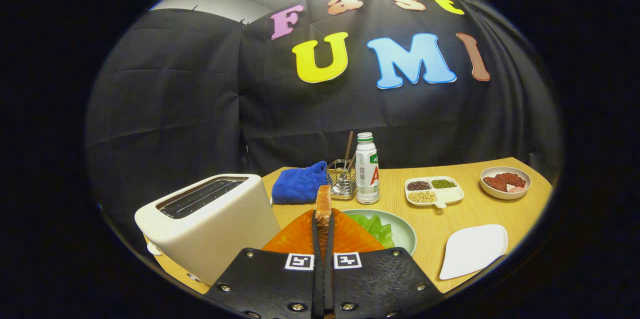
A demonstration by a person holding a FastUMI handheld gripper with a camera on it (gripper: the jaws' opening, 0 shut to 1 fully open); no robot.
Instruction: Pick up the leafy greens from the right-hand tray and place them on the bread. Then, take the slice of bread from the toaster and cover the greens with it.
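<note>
fingers [323, 239] of the gripper [323, 231] pinch a browned toast slice [324, 204] edge-on, upright, its long axis running straight ahead. just beyond and slightly right, crinkly green lettuce leaves [374, 227] lie on a pale green round plate [406, 231]; the cream toaster [212, 221] sits left.

Toasted bread slice [323, 205] stands edge-on (clamped upright) above leafy greens [374, 228] beside toaster [210, 219].

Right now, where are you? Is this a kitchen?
Probably a pretend kitchen in a cloth-walled booth: a toaster, a plate of greens and a bowl of meat sit on the table. The gripper holds a bread slice.
</note>
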